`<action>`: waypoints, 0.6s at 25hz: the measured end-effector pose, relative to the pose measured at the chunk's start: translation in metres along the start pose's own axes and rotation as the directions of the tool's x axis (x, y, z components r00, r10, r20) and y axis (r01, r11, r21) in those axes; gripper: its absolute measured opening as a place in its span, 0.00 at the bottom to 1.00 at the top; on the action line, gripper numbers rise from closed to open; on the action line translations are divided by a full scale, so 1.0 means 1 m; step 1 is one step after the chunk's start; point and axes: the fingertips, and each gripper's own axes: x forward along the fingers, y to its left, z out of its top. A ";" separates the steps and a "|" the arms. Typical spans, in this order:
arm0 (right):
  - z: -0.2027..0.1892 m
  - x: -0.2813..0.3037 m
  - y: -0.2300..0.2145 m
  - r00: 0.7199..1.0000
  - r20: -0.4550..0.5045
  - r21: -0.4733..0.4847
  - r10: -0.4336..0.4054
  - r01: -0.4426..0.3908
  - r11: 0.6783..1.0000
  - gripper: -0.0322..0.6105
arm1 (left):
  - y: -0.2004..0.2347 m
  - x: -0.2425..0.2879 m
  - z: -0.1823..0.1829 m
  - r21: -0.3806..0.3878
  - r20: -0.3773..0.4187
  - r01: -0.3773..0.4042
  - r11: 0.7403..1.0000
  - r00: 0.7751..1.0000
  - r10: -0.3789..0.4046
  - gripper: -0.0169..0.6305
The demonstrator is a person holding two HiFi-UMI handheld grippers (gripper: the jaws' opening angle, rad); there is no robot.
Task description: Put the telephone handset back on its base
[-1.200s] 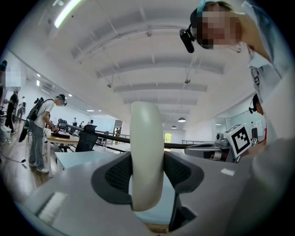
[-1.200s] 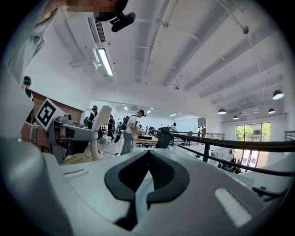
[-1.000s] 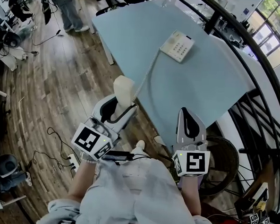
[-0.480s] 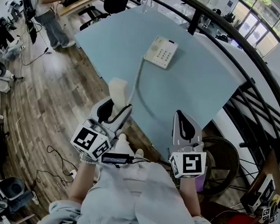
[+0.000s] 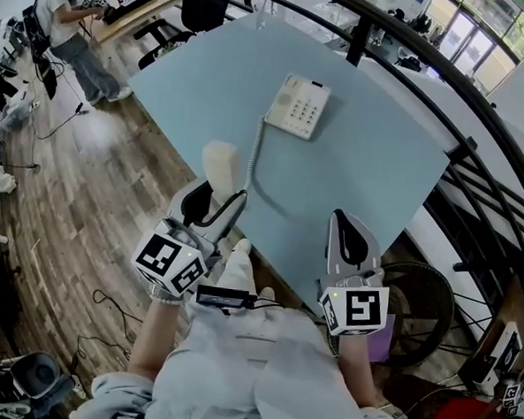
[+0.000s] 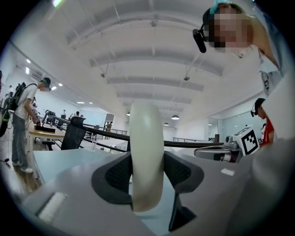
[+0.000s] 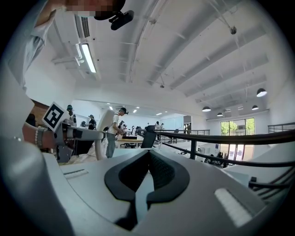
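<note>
The cream telephone base (image 5: 297, 105) with its keypad sits far back on the pale blue table (image 5: 380, 167). A coiled cord (image 5: 252, 155) runs from it down to the cream handset (image 5: 220, 168). My left gripper (image 5: 215, 199) is shut on the handset and holds it upright over the table's near left edge. In the left gripper view the handset (image 6: 146, 147) stands between the black pads (image 6: 120, 177) of the left gripper (image 6: 147, 173). My right gripper (image 5: 348, 220) hovers over the near table edge, shut and empty, and the right gripper view shows the right gripper (image 7: 148, 177) with its jaws pressed together.
A black railing (image 5: 478, 147) curves along the table's far and right sides. Wooden floor (image 5: 68, 201) with loose cables lies to the left. A person (image 5: 65, 33) stands at a desk at the far left, beside a black chair (image 5: 204, 1). A round basket (image 5: 420, 298) stands below on the right.
The whole view has shifted: the telephone base now sits lower and further left in the picture, closer to both grippers. The left gripper keeps its hold on the handset.
</note>
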 end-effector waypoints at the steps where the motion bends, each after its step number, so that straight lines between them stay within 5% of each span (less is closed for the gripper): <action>1: -0.001 0.004 -0.003 1.000 -0.008 0.000 -0.013 0.013 1.000 0.05 | 0.005 0.005 -0.001 0.000 -0.005 0.010 1.000 1.000 -0.010 0.36; 15: -0.005 0.083 -0.020 0.992 -0.074 0.014 -0.101 0.102 0.995 0.05 | 0.064 0.081 -0.010 -0.037 -0.091 0.125 0.991 0.988 -0.128 0.36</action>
